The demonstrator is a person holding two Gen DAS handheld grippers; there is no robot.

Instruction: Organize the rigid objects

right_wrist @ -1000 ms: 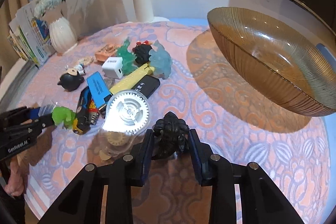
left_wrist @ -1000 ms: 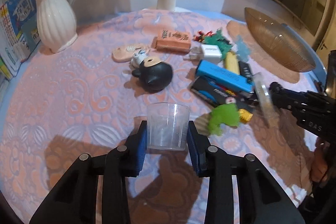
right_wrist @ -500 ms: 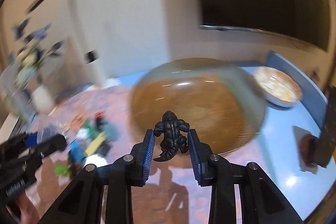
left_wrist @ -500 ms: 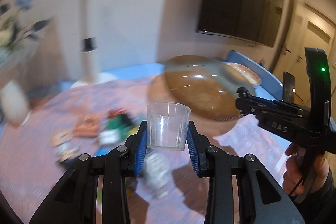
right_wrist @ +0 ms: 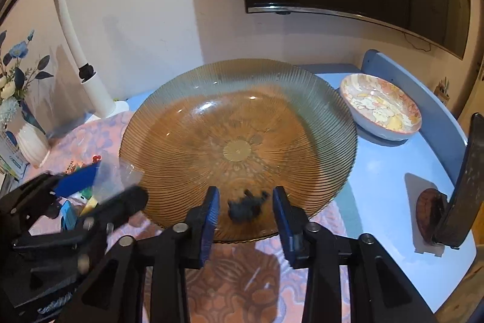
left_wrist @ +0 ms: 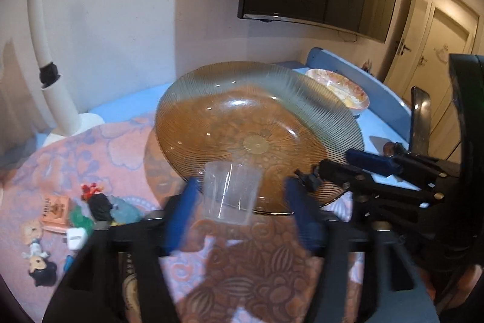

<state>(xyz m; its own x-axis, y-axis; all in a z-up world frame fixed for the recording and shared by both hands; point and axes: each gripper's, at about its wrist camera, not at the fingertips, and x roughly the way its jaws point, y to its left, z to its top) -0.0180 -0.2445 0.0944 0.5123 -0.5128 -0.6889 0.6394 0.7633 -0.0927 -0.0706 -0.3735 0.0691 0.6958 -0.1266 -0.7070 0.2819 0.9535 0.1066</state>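
Note:
A large amber ribbed glass bowl (left_wrist: 257,123) (right_wrist: 236,141) stands on the patterned cloth. My left gripper (left_wrist: 239,214) is open at the bowl's near rim; the clear plastic cup (left_wrist: 230,196) sits loose and tilted between its spread blue pads. My right gripper (right_wrist: 245,217) is open over the bowl's near rim; the small black monster figure (right_wrist: 246,206) is blurred between its pads, apart from both. The left gripper also shows in the right wrist view (right_wrist: 99,186), with the cup (right_wrist: 116,179) blurred.
Several small toys and boxes (left_wrist: 78,214) lie on the cloth to the left. A white lamp stand (left_wrist: 57,105), a white vase with flowers (right_wrist: 30,141), a floral dish (right_wrist: 381,108) and a dark phone stand (right_wrist: 462,186) ring the table.
Both grippers have opened over the bowl's near rim. The cup and the black figure have come free of the pads. Both views have tilted down toward the bowl.

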